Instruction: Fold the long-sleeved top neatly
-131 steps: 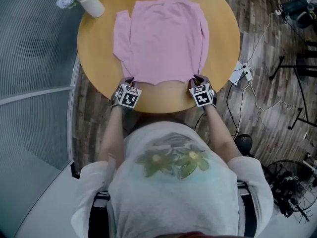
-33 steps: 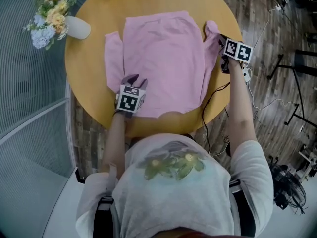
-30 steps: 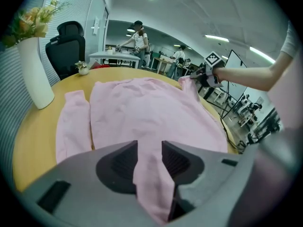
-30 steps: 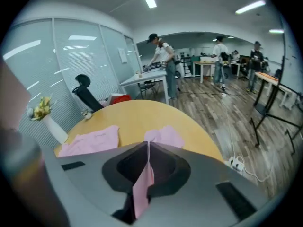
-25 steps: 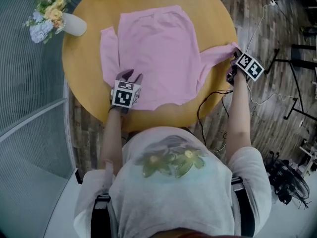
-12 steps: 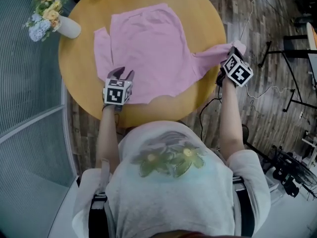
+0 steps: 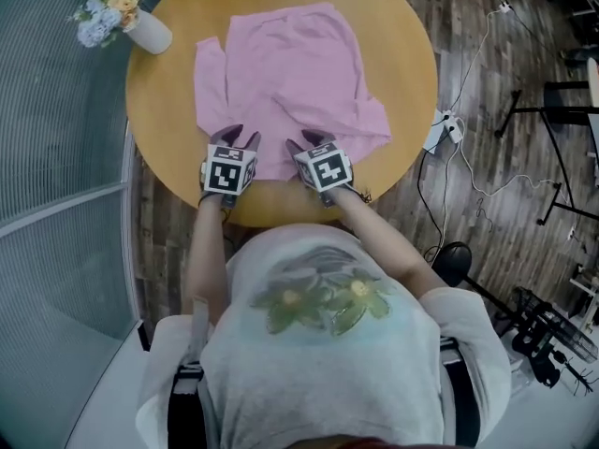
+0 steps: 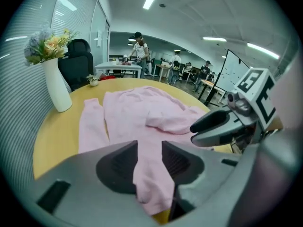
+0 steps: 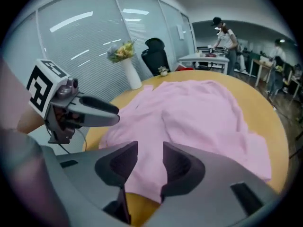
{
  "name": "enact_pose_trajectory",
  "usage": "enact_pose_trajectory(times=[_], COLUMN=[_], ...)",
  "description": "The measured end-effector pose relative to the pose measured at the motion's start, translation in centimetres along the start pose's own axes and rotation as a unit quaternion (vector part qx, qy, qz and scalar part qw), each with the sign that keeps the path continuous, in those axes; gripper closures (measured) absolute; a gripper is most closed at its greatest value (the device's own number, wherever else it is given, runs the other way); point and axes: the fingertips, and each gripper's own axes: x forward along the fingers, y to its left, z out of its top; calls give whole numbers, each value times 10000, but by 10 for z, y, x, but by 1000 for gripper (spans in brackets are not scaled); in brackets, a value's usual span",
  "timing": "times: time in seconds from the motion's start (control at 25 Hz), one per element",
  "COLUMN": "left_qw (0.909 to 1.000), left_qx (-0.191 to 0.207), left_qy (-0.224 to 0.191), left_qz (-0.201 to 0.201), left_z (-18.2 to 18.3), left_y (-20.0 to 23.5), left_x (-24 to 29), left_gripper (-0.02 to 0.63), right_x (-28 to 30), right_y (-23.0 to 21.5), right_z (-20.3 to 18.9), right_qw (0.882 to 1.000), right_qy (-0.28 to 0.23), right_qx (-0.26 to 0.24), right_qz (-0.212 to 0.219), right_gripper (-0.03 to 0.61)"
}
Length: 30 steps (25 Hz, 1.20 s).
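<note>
Here, square markers (image 7: pixel 227 173) top the left gripper (image 7: pixel 241 136) at the pink top (image 7: pixel 290 54).

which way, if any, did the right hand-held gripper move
Yes: right hand-held gripper went from the right edge of the table to its near edge; jaws just opened, top between them.

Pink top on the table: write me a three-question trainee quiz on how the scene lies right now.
1. True or false: both sleeves of the pink top are folded across its body.
2. What stands beside the top on the table? A) a mug B) a white vase of flowers C) a lamp
3. Which sleeve lies straight alongside the body?
Key: 1. False: only one sleeve crosses the body. 2. B. 3. The sleeve on the vase's side.
</note>
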Motion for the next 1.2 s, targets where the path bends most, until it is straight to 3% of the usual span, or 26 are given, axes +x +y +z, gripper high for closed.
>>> enact_pose_trajectory(times=[0.12,0.28,0.44,0.64,0.68,0.72,0.76,0.92,1.04,1.08,1.12,1.2], left_qw=[10000,9998,9996,9991,9988,9984,9980,9937,9863,9839,9817,9787], left_qx=[-49,-147,-158,-120,-161,-231,-322,-814,-1003,-1004,-1015,-1159], left_qy=[57,108,10,-3,4,9,12,-56,51,148,241,373], left_qz=[-25,-121,-226,-419,-465,-510,-553,-773,-1305,-1472,-1591,-1653], left_z=[-13,-18,-1,12,13,14,14,15,15,14,14,15], left_y=[-1,-1,-6,-17,-18,-18,-17,-13,-25,-30,-35,-39], left_x=[-6,-2,6,17,18,19,20,21,27,31,35,45], left_gripper=[456,456,456,456,456,456,456,456,454,450,429,419], right_x=[-9,-23,-16,31,35,37,35,9,2,2,2,-2], right_y=[-7,-59,-88,-108,-110,-108,-100,-31,4,9,10,7], right_z=[-7,1,34,23,18,15,15,14,-19,-32,-42,-48], right_qw=[9997,9996,9985,9964,9953,9953,9965,9943,9823,9796,9789,9825], right_qy=[14,-140,-354,387,501,518,432,-5,315,490,607,611], right_qx=[-195,33,87,-281,-315,-333,-365,-998,-1657,-1734,-1712,-1493], right_qz=[143,-242,-402,-695,-770,-752,-613,382,813,890,939,926], right_gripper=[420,420,420,414,427,485,549,552,551,515,440,413])
